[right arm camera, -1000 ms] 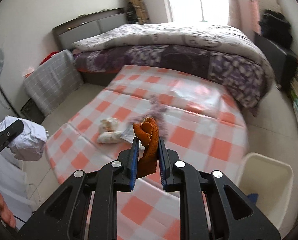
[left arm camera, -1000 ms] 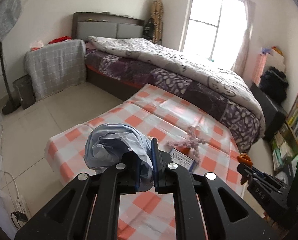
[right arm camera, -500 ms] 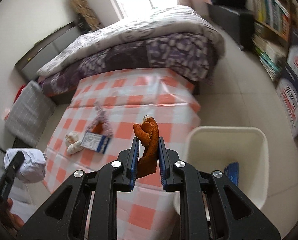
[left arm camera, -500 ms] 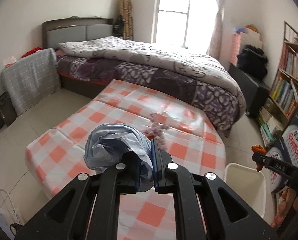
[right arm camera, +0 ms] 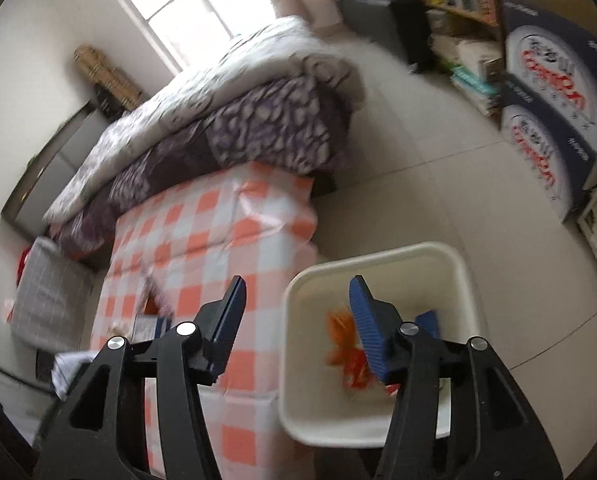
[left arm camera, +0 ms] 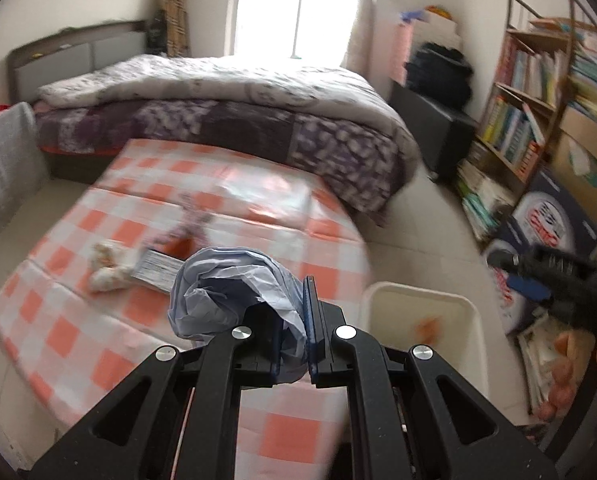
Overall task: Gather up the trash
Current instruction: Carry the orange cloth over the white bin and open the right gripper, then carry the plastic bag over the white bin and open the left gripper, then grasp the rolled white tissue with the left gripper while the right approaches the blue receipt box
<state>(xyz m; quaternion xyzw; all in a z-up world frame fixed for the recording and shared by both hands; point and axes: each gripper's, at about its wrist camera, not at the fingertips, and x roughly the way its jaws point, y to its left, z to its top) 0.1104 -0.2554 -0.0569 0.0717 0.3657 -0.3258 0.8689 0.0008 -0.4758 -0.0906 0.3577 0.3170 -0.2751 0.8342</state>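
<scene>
My left gripper [left arm camera: 293, 322] is shut on a crumpled pale blue wad of paper [left arm camera: 234, 288], held above the near edge of the checked table [left arm camera: 110, 264]. My right gripper [right arm camera: 296, 300] is open and empty above the white bin [right arm camera: 382, 256]. The orange peel [right arm camera: 344, 350] is blurred inside the bin, below the right finger. The bin [left arm camera: 464, 304] and the peel [left arm camera: 428, 326] also show in the left wrist view, with the right gripper [left arm camera: 538, 276] above them. On the table lie a white crumpled tissue [left arm camera: 104, 266], a small packet [left arm camera: 158, 270] and a pinkish scrap [left arm camera: 190, 220].
A bed with a purple quilt [left arm camera: 226, 112] stands behind the table. Bookshelves [left arm camera: 538, 92] and blue printed boxes [right arm camera: 554, 92] line the right wall. A grey cloth-covered stand [right arm camera: 46, 292] is left of the table. Tiled floor [right arm camera: 418, 184] surrounds the bin.
My right gripper swung over the bin and opened, and the orange peel dropped into it. My left gripper moved right toward the bin, still holding the blue wad.
</scene>
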